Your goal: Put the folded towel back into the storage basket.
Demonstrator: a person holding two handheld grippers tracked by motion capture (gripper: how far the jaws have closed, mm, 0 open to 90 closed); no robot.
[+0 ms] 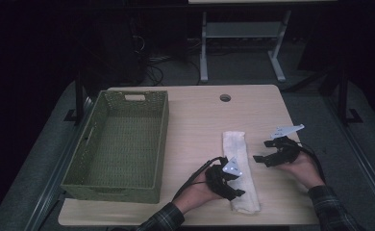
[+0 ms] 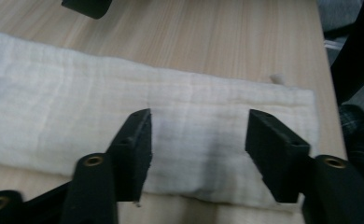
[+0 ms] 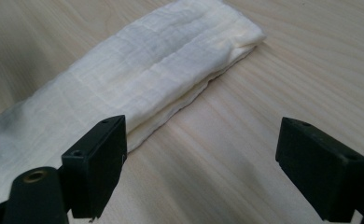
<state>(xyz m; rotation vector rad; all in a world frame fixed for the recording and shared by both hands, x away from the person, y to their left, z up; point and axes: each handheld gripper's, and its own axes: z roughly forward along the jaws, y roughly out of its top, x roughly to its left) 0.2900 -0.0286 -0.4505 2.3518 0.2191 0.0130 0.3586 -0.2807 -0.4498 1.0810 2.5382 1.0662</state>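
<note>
1. Two grippers at work over a light wooden table [image 1: 195,120], high view. A folded white cloth [image 1: 240,166] lies as a long strip right of the table's middle, running from mid-table toward the near edge. The left gripper [image 1: 231,185] sits over the near end of the cloth, its hand at the near table edge. The right gripper [image 1: 265,154] rests just right of the cloth, jaws pointing toward it, not touching it as far as this view tells. A green woven basket [image 1: 92,183] stands on the left part of the table, well apart from the cloth.

2. Left gripper view. The cloth [image 2: 77,112] crosses the picture flat on the table. Left gripper [image 2: 196,140]: jaws spread apart above the cloth, pads clear of it, nothing clamped.

3. Right gripper view. Right gripper [image 3: 201,154]: jaws wide apart with bare table between them, nothing held. The cloth [image 3: 138,70] lies up and to the left, its folded edge just beside the left jaw; contact cannot be told.
</note>
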